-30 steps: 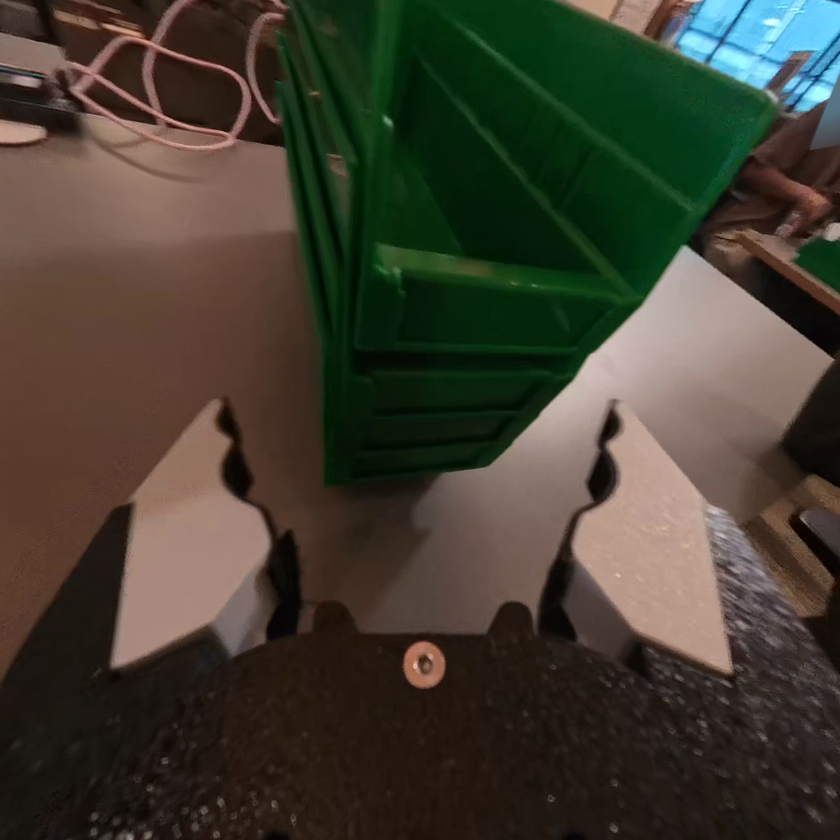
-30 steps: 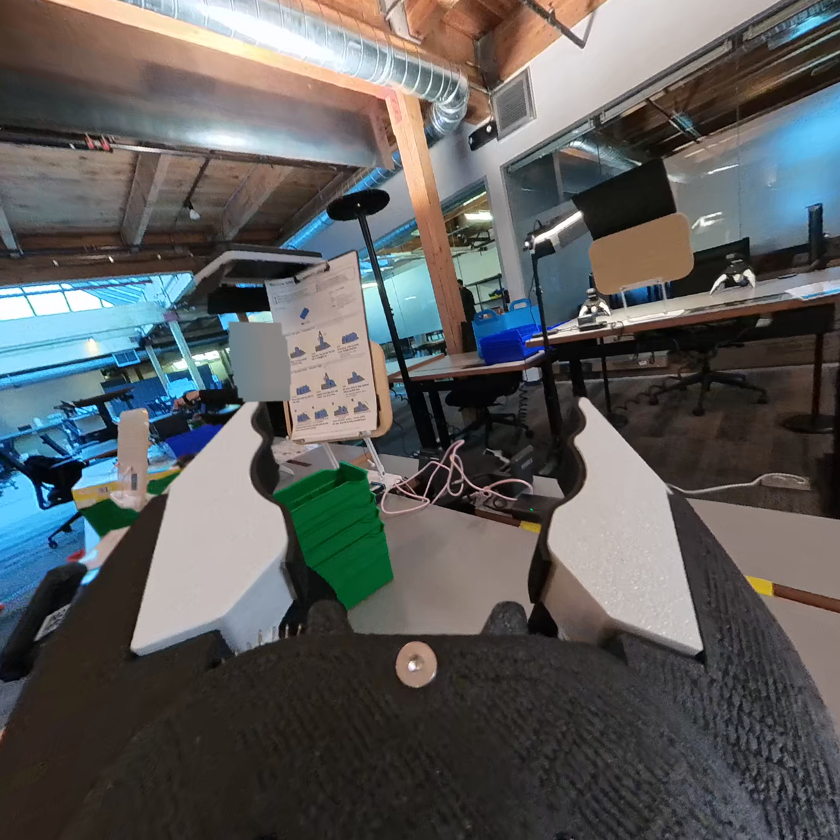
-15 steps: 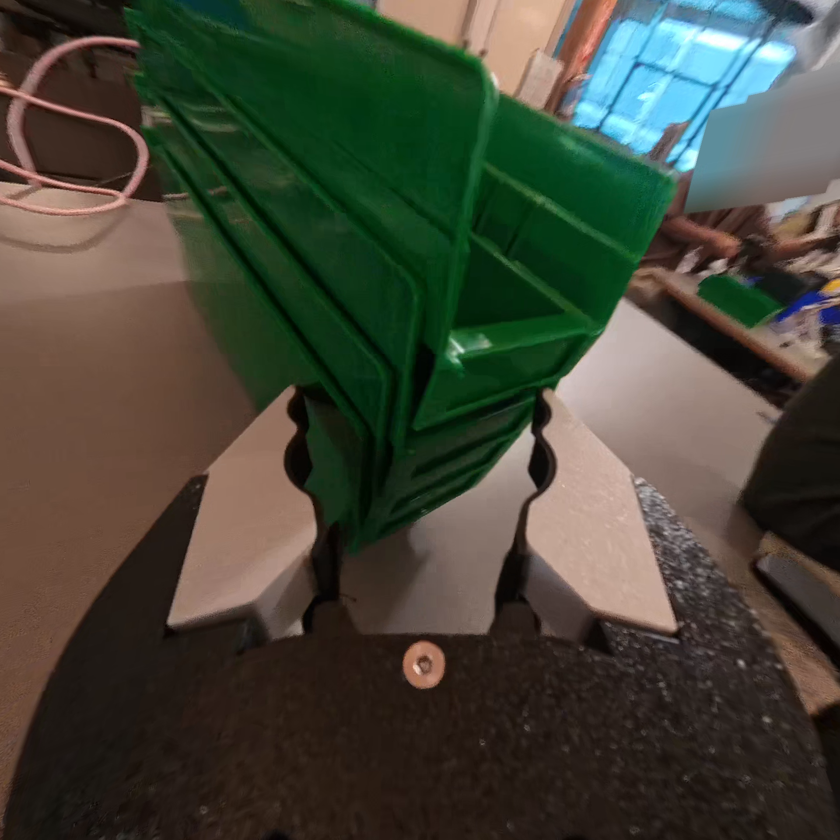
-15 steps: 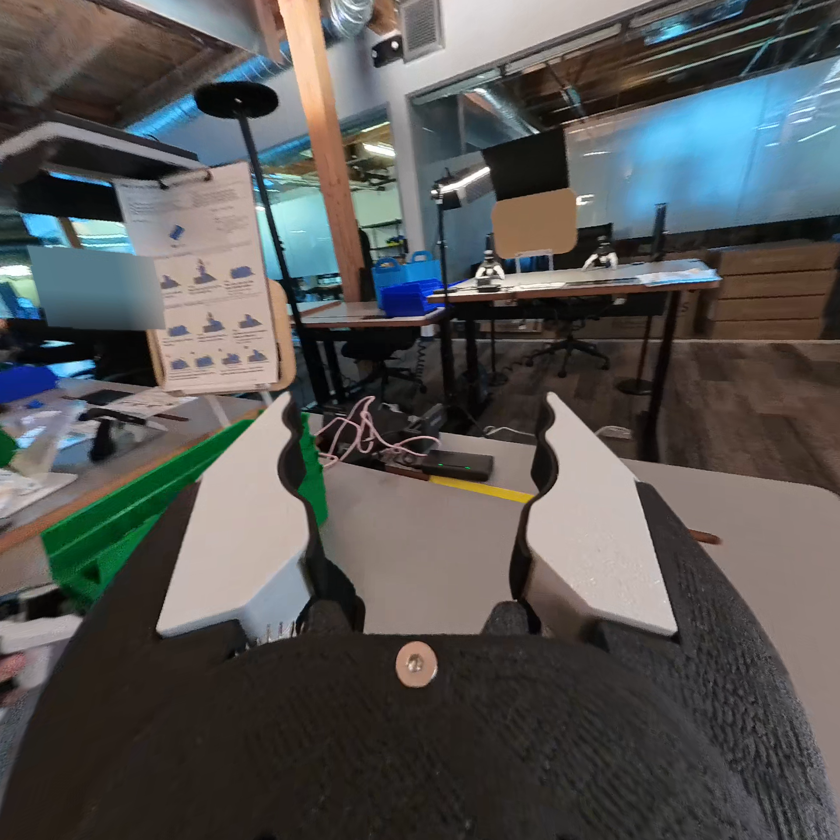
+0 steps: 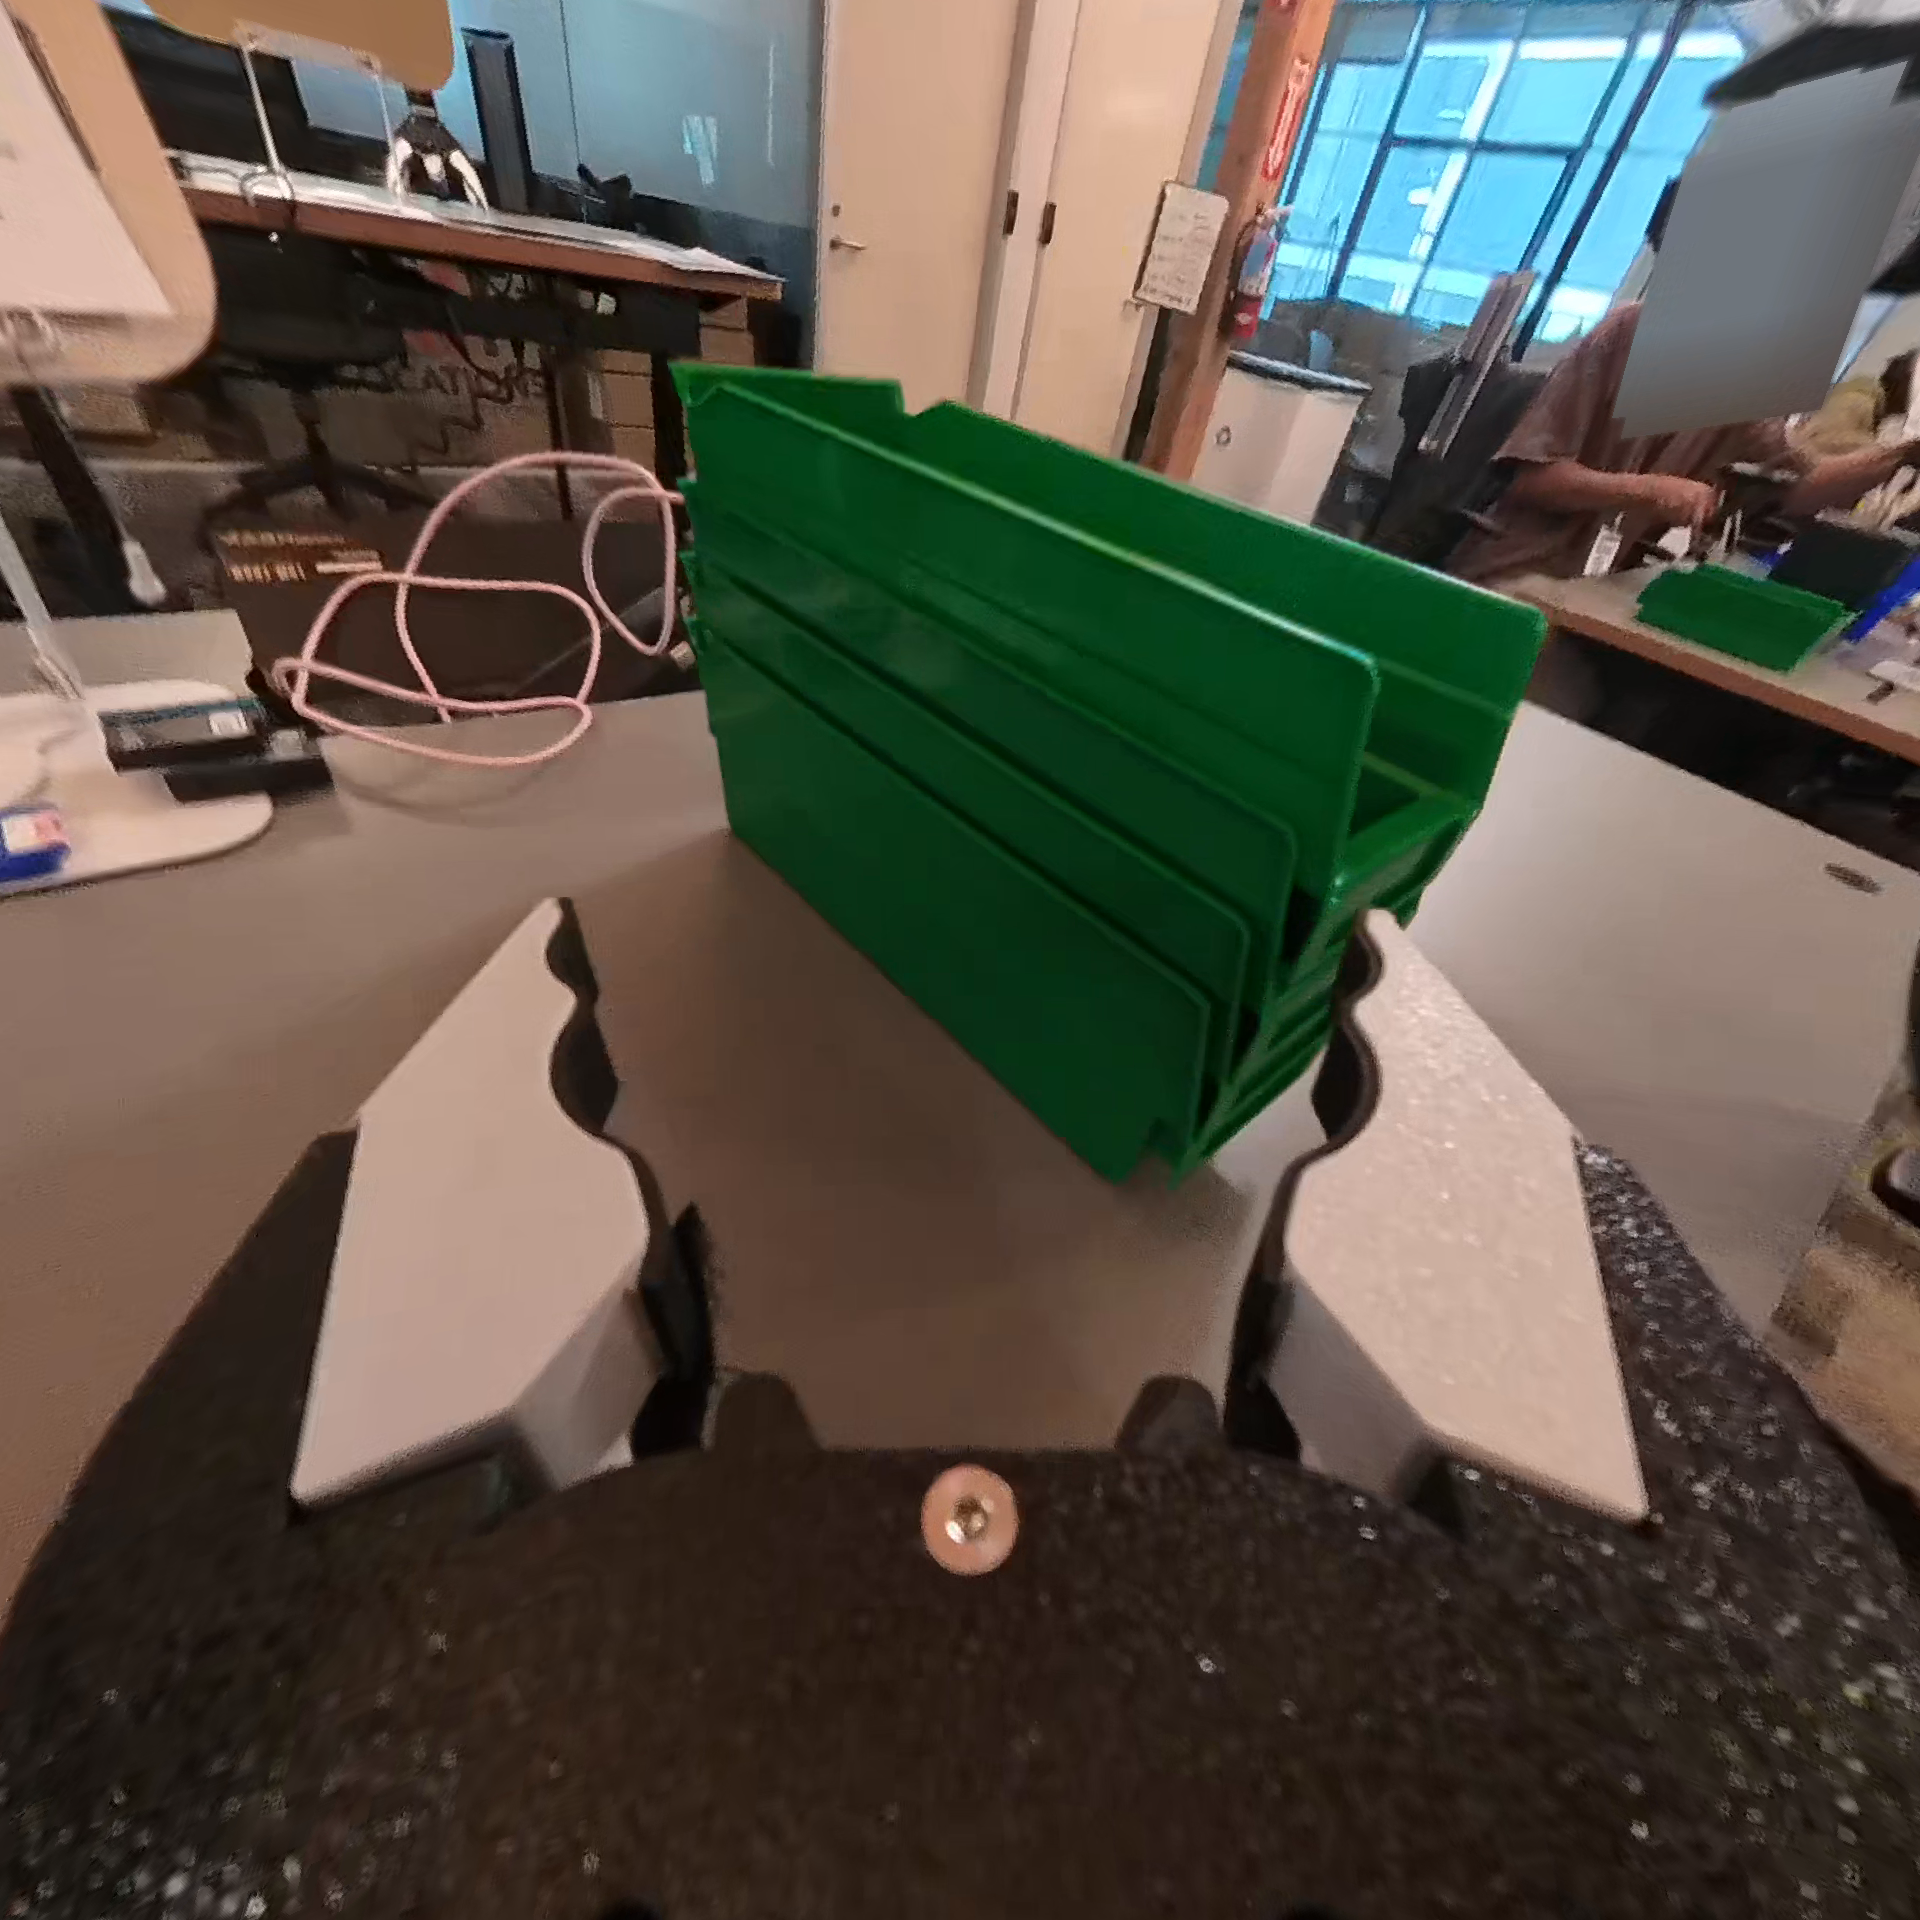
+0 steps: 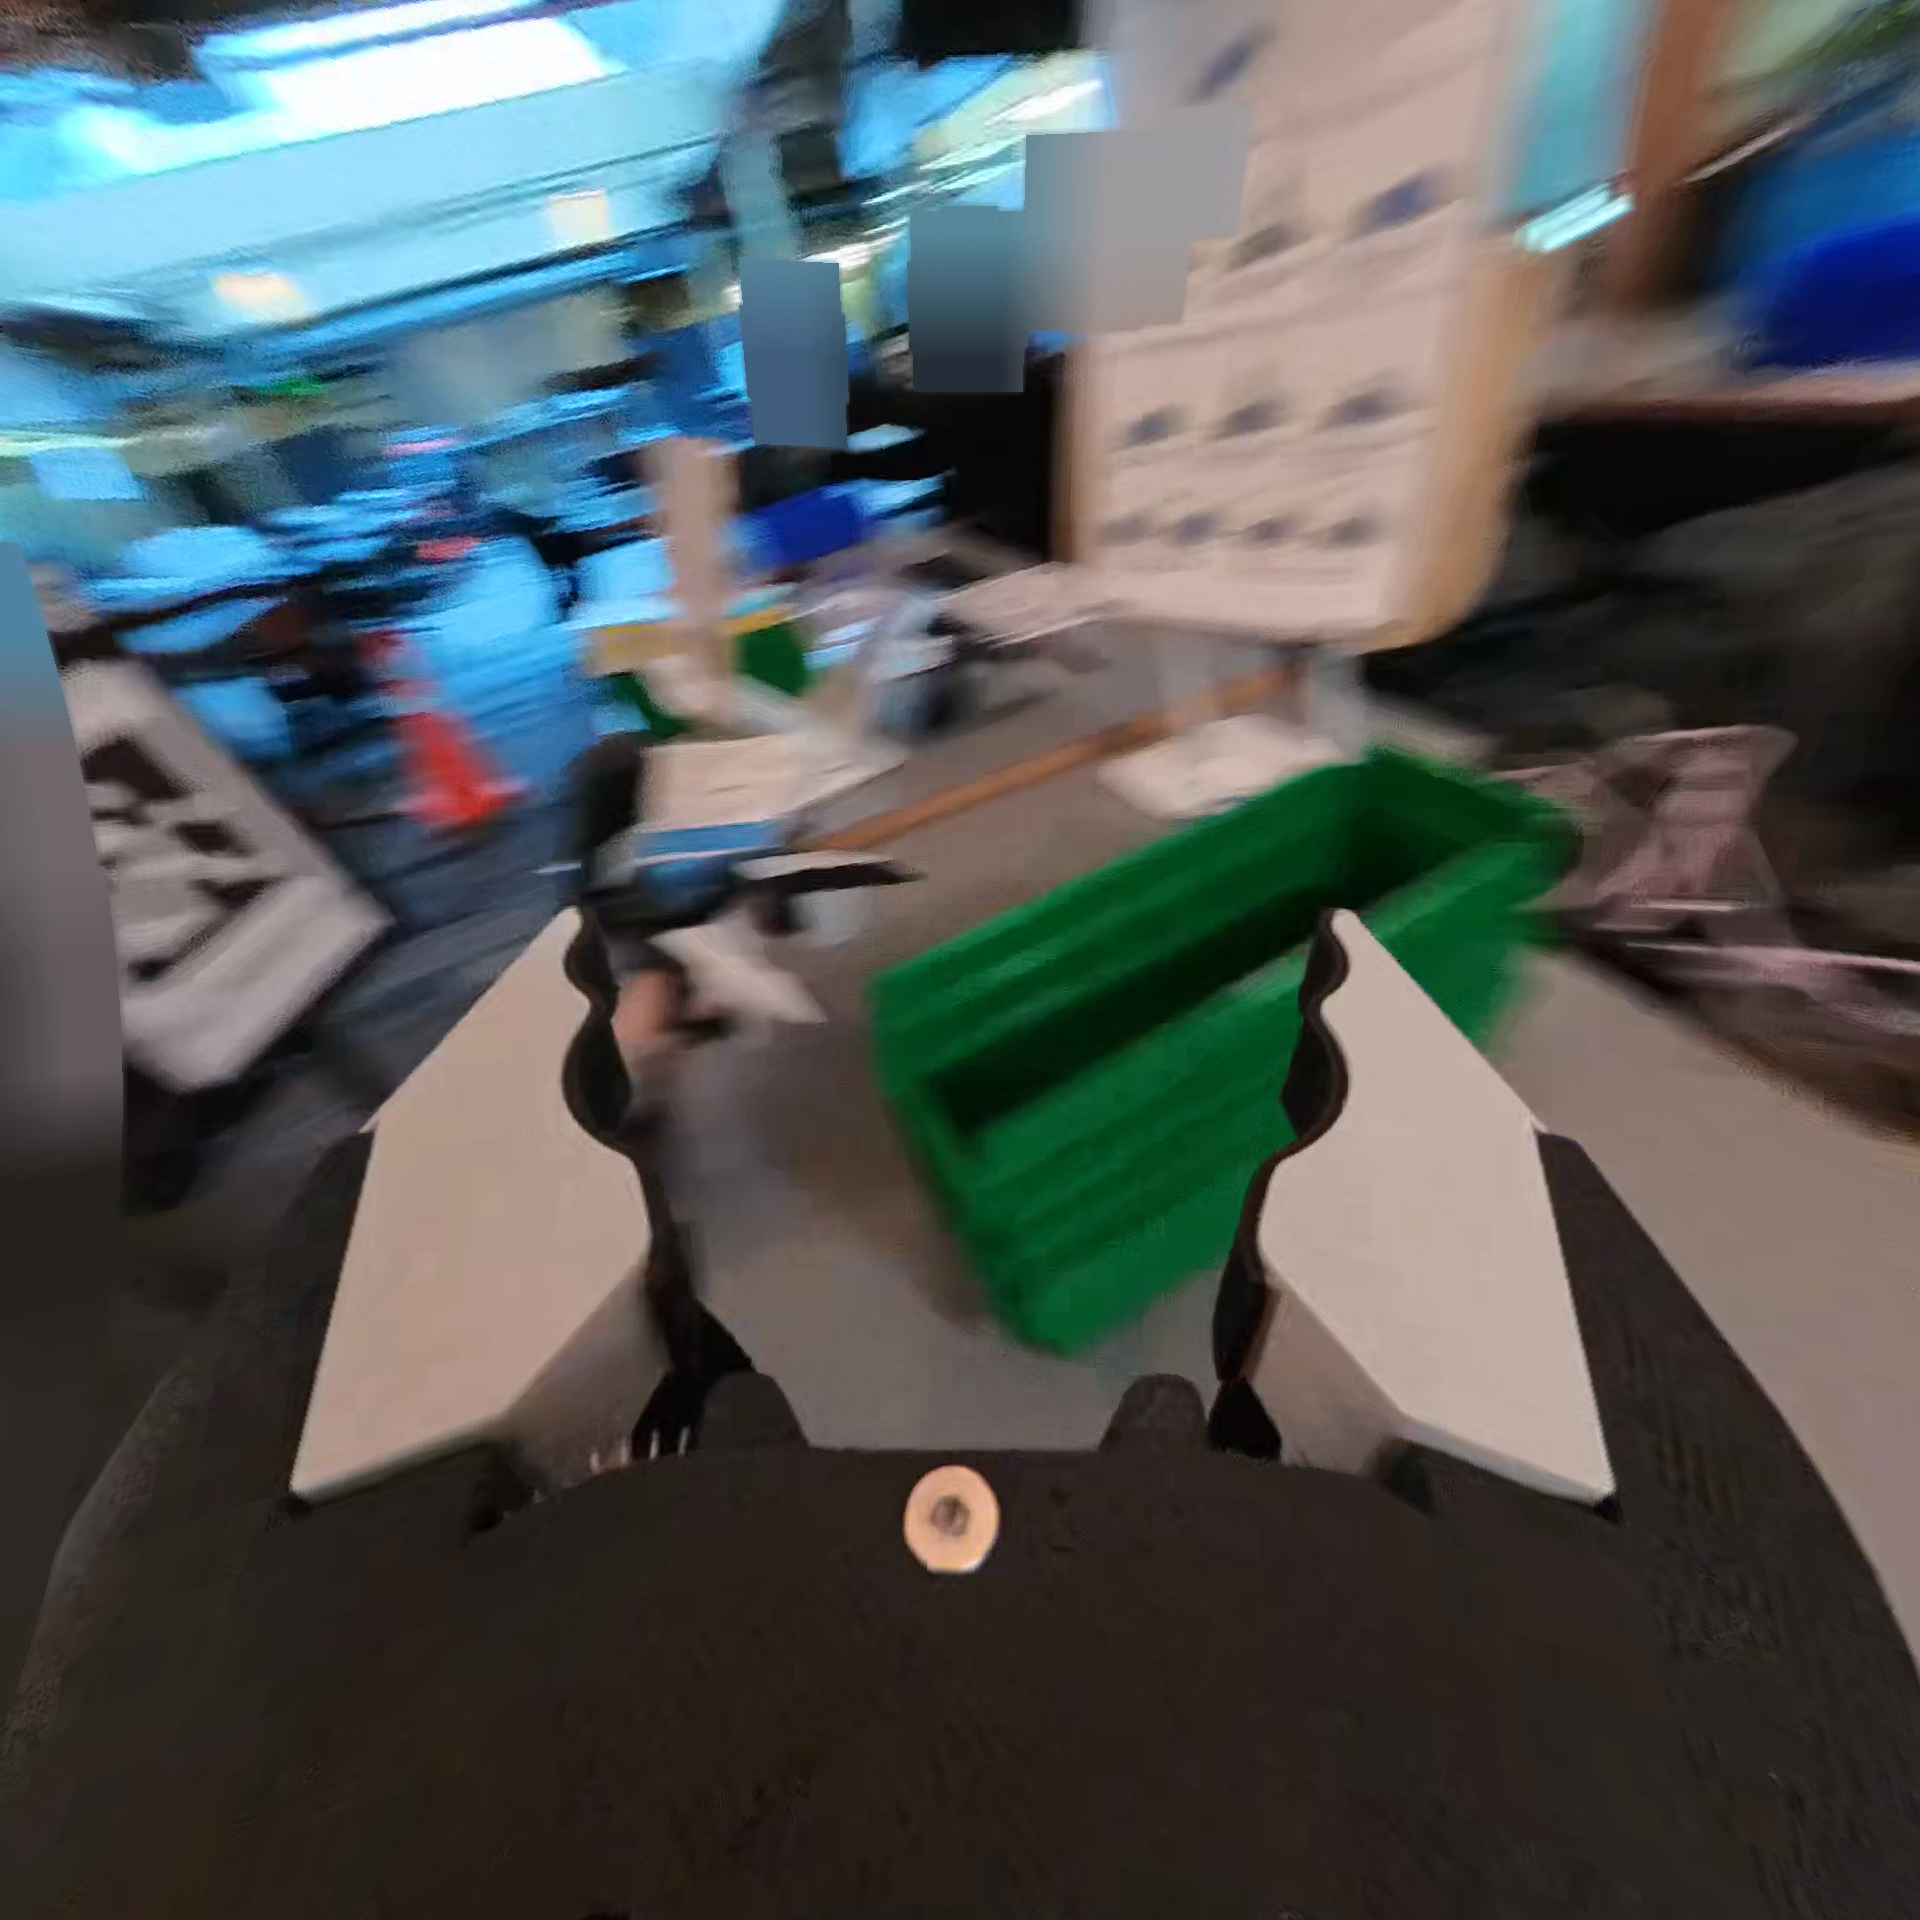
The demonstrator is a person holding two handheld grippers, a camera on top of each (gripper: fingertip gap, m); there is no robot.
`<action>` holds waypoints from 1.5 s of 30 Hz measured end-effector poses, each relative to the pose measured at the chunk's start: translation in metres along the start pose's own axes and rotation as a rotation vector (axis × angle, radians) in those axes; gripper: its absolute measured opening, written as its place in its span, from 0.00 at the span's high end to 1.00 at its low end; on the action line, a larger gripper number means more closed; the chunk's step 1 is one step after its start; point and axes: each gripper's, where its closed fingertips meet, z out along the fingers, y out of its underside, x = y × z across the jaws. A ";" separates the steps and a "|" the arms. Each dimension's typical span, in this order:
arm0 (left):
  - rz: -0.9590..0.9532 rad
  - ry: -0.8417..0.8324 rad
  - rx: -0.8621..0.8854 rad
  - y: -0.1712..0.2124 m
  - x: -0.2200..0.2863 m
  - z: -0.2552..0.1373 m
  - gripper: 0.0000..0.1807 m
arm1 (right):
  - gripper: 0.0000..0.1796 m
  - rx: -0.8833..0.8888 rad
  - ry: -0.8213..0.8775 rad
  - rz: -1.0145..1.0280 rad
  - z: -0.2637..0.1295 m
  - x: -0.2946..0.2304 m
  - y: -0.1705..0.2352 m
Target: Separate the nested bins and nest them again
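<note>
A stack of several nested green bins [image 5: 1039, 790] stands on the grey table [image 5: 312, 987], its long side facing me in the left wrist view. My left gripper [image 5: 961, 925] is open and empty just in front of the stack. The stack's near corner lies between the jaws, close to the right fingertip [image 5: 1382, 966]. In the blurred right wrist view the stack [image 6: 1174, 1049] shows its open top. My right gripper [image 6: 956, 925] is open and empty, above and in front of the stack's near end, with the right finger [image 6: 1392, 1091] overlapping it.
A pink cable [image 5: 468, 644] loops on the table behind the stack at left, beside a white base with dark devices [image 5: 156, 758]. A person [image 5: 1579, 457] sits at a far table holding another green bin [image 5: 1735, 623]. A picture board [image 6: 1278, 416] stands behind.
My left gripper has opened wider and backed off from the stack's corner, which it straddled half a second ago. My right gripper has swung left toward the stack, blurring its view.
</note>
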 end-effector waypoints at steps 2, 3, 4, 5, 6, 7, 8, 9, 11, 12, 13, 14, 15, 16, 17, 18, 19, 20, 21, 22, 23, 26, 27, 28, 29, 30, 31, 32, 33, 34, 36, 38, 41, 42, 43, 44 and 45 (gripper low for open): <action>0.056 0.010 -0.041 -0.005 -0.003 0.000 0.23 | 0.24 -0.110 -0.186 0.127 0.045 -0.032 0.007; 0.079 0.002 -0.052 -0.006 -0.005 -0.001 0.23 | 0.22 -0.182 -0.173 0.158 0.067 -0.030 0.012; 0.096 -0.004 -0.057 -0.006 -0.006 -0.002 0.23 | 0.20 -0.256 -0.120 0.167 0.087 -0.022 0.018; 0.103 -0.009 -0.066 -0.005 -0.008 -0.002 0.23 | 0.17 -0.325 -0.054 0.173 0.106 -0.010 0.024; 0.100 -0.009 -0.077 -0.003 -0.009 -0.003 0.23 | 0.16 -0.396 0.012 0.185 0.122 0.001 0.030; 0.097 -0.008 -0.084 -0.001 -0.009 -0.004 0.26 | 0.16 -0.474 0.077 0.199 0.134 0.012 0.038; 0.105 -0.010 -0.084 0.000 -0.009 -0.003 0.30 | 0.16 -0.560 0.148 0.209 0.143 0.023 0.046; 0.121 -0.013 -0.084 0.001 -0.008 -0.002 0.33 | 0.16 -0.643 0.222 0.208 0.149 0.034 0.054; 0.155 -0.023 -0.104 0.004 -0.007 0.001 0.32 | 0.15 -0.776 0.370 0.201 0.157 0.057 0.067; 0.164 -0.034 -0.109 0.004 -0.007 0.003 0.28 | 0.14 -0.825 0.430 0.206 0.160 0.066 0.072; 0.166 -0.049 -0.106 0.004 -0.008 0.005 0.25 | 0.14 -0.867 0.476 0.222 0.163 0.072 0.077; 0.169 -0.051 -0.111 0.005 -0.007 0.007 0.23 | 0.14 -0.900 0.505 0.253 0.166 0.077 0.082; 0.176 -0.039 -0.123 0.007 -0.004 0.009 0.22 | 0.13 -0.917 0.507 0.311 0.172 0.077 0.087; 0.188 -0.027 -0.127 0.008 -0.002 0.011 0.22 | 0.13 -0.923 0.502 0.390 0.177 0.076 0.093; 0.195 -0.026 -0.129 0.009 -0.003 0.013 0.22 | 0.13 -0.938 0.527 0.448 0.179 0.080 0.099; 0.188 -0.029 -0.134 0.011 -0.005 0.014 0.22 | 0.13 -0.969 0.585 0.462 0.175 0.088 0.106; 0.175 -0.032 -0.145 0.014 -0.007 0.015 0.22 | 0.13 -1.010 0.647 0.453 0.168 0.096 0.114; 0.169 -0.036 -0.162 0.017 -0.009 0.014 0.22 | 0.14 -1.043 0.682 0.453 0.165 0.100 0.120; 0.171 -0.043 -0.182 0.020 -0.011 0.013 0.22 | 0.16 -1.058 0.684 0.473 0.166 0.099 0.125; 0.179 -0.049 -0.201 0.023 -0.013 0.012 0.22 | 0.19 -1.053 0.669 0.499 0.171 0.096 0.126; 0.187 -0.051 -0.213 0.024 -0.013 0.011 0.22 | 0.21 -1.041 0.672 0.510 0.175 0.096 0.126; 0.195 -0.028 -0.203 0.021 -0.006 0.011 0.23 | 0.33 -1.069 0.745 0.452 0.170 0.103 0.123; 0.197 -0.015 -0.192 0.019 -0.003 0.012 0.23 | 0.36 -1.070 0.751 0.455 0.170 0.103 0.122; 0.198 -0.003 -0.185 0.018 0.000 0.013 0.24 | 0.39 -1.074 0.753 0.463 0.170 0.102 0.121; 0.198 0.005 -0.181 0.017 0.002 0.014 0.24 | 0.42 -1.082 0.755 0.475 0.169 0.101 0.120; 0.197 0.010 -0.180 0.016 0.003 0.014 0.24 | 0.43 -1.097 0.757 0.489 0.167 0.099 0.120; 0.198 0.015 -0.182 0.017 0.004 0.015 0.23 | 0.44 -1.118 0.755 0.497 0.165 0.097 0.119; 0.199 0.020 -0.183 0.017 0.005 0.015 0.23 | 0.45 -1.134 0.752 0.499 0.164 0.095 0.116; 0.198 0.020 -0.183 0.017 0.004 0.016 0.23 | 0.45 -1.139 0.751 0.495 0.163 0.094 0.112; 0.194 0.015 -0.185 0.018 0.003 0.016 0.23 | 0.45 -1.127 0.746 0.483 0.163 0.093 0.104; 0.184 0.005 -0.189 0.019 -0.001 0.016 0.23 | 0.44 -1.075 0.732 0.454 0.166 0.094 0.085; 0.184 -0.002 -0.198 0.021 -0.003 0.016 0.23 | 0.44 -1.046 0.692 0.450 0.164 0.088 0.067; 0.187 -0.020 -0.215 0.024 -0.006 0.016 0.23 | 0.43 -0.981 0.622 0.440 0.150 0.083 0.037; 0.188 -0.024 -0.218 0.024 -0.007 0.015 0.23 | 0.43 -0.953 0.612 0.439 0.141 0.083 0.028; 0.188 -0.026 -0.219 0.024 -0.008 0.015 0.23 | 0.43 -0.926 0.616 0.429 0.130 0.086 0.020; 0.187 -0.026 -0.222 0.024 -0.008 0.015 0.24 | 0.43 -0.914 0.629 0.407 0.117 0.090 0.015; 0.185 -0.024 -0.232 0.026 -0.009 0.014 0.24 | 0.43 -0.918 0.648 0.383 0.101 0.094 0.012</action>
